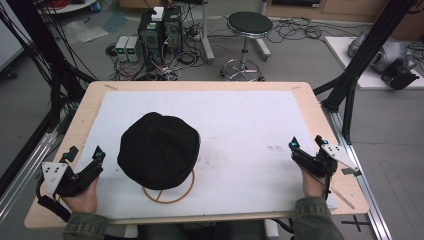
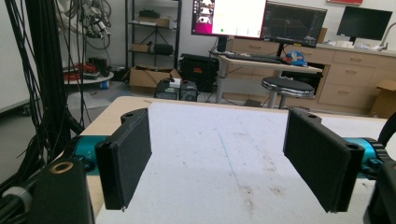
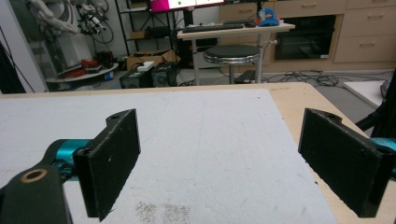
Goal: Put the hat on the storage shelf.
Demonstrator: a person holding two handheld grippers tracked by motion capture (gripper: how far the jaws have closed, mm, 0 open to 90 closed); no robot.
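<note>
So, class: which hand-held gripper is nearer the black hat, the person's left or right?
Left. The left hand-held gripper sits just off the black hat, on its left side; the right hand-held gripper is far across the white mat, near the table's right edge.

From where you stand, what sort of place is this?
Most likely a robotics or electronics lab: monitors on a desk, boxes of electronics amid tangled floor cables, and a work table with a black hat.

We see a grey floor (image 1: 300,60) with a black stool (image 1: 248,23), tangled cables (image 1: 295,27), and wooden cabinets (image 2: 355,74) behind monitors (image 2: 229,17).
</note>
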